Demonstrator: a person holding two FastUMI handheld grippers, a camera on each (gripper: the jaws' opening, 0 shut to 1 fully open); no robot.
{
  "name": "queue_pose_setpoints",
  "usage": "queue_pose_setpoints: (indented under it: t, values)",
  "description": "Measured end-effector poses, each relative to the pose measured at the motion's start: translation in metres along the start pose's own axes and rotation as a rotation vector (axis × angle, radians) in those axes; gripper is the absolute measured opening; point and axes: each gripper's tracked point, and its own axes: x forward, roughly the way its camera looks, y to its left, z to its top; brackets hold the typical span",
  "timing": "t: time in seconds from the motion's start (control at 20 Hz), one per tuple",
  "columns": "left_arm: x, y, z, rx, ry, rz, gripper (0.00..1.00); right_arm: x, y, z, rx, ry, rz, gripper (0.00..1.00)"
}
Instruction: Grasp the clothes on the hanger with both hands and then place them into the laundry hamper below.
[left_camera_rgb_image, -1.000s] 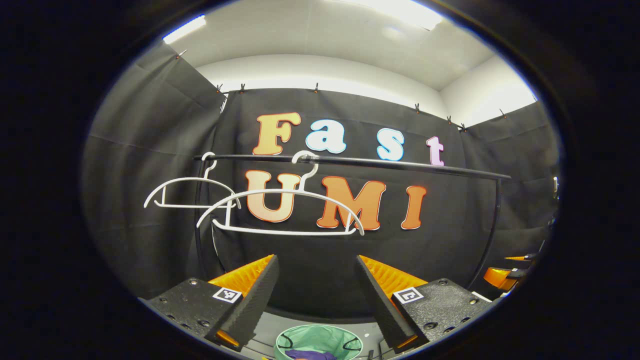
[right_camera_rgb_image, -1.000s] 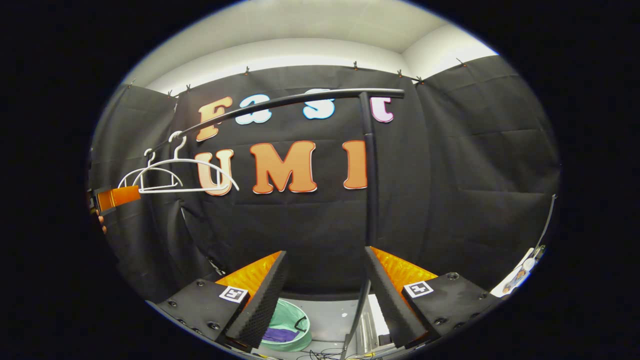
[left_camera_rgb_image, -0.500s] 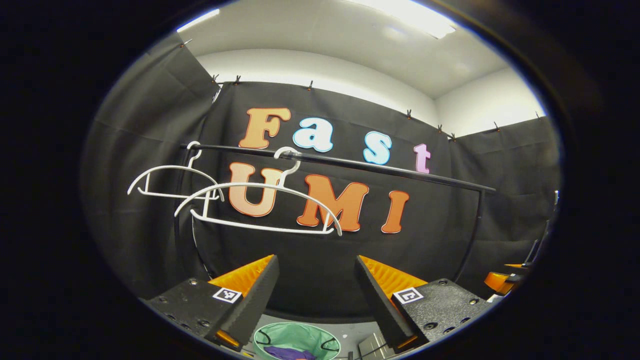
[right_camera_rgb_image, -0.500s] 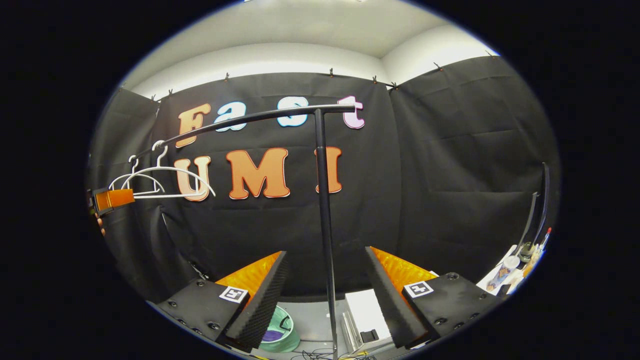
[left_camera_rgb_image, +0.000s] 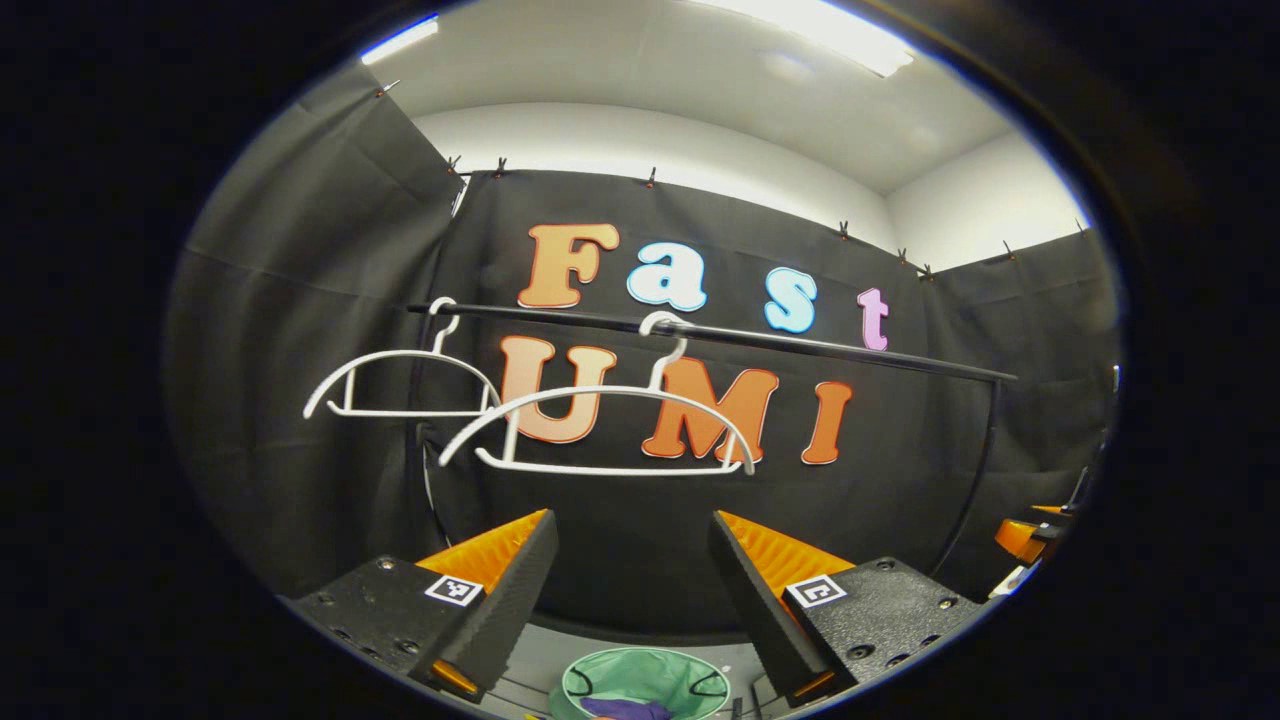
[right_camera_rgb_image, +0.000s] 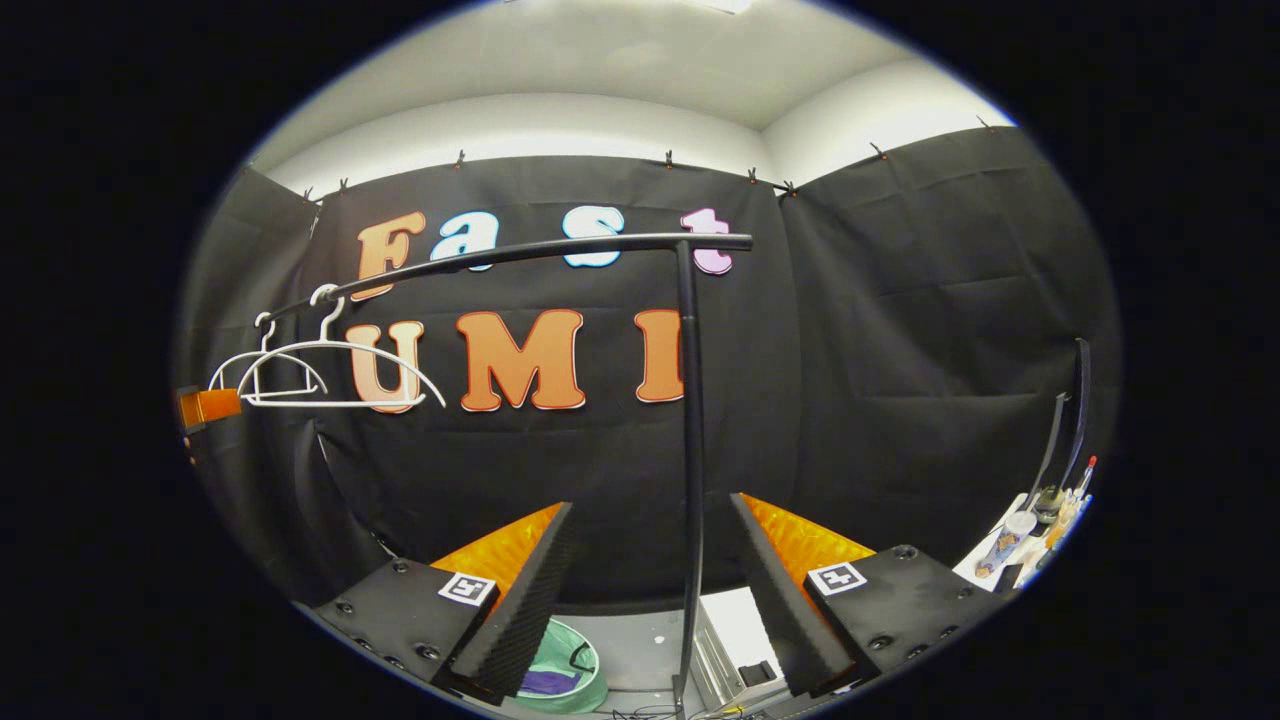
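Observation:
Two bare white hangers, one (left_camera_rgb_image: 600, 430) nearer and one (left_camera_rgb_image: 400, 385) farther left, hang on the black rail (left_camera_rgb_image: 720, 332). Below them stands the mint-green hamper (left_camera_rgb_image: 645, 680) with a purple garment (left_camera_rgb_image: 622, 709) inside. My left gripper (left_camera_rgb_image: 630, 517) is open and holds nothing, aimed at the wall under the hangers. My right gripper (right_camera_rgb_image: 650, 503) is open and holds nothing, in front of the rack's upright post (right_camera_rgb_image: 690, 450). In the right gripper view the hangers (right_camera_rgb_image: 340, 372) hang far left and the hamper (right_camera_rgb_image: 565, 675) sits low with the purple garment (right_camera_rgb_image: 548, 684). The left gripper (right_camera_rgb_image: 210, 406) shows at the left edge.
The right gripper (left_camera_rgb_image: 1025, 535) shows at the right edge of the left gripper view. A white box (right_camera_rgb_image: 735, 635) lies on the floor by the post's foot. A table edge with small bottles (right_camera_rgb_image: 1030, 525) is at the far right. Cables lie on the floor.
Both views have swung a little: the hangers and the rack's post sit farther right in them than half a second ago. Both grippers stay open and hold nothing.

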Motion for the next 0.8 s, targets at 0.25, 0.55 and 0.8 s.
queue_pose_setpoints:
  t: [0.25, 0.55, 0.8]
  values:
    - [-0.009, 0.045, -0.004, 0.015, -0.001, 0.054, 0.95, 0.008, 0.031, -0.003, -0.007, 0.008, 0.025, 0.98]
    - [-0.009, 0.082, -0.003, -0.032, -0.011, 0.113, 0.92, 0.019, 0.053, 0.016, -0.009, -0.009, 0.051, 0.98]
    - [-0.007, 0.087, -0.01, -0.045, 0.012, 0.106, 0.92, 0.021, 0.053, 0.017, -0.023, -0.013, 0.029, 0.89]
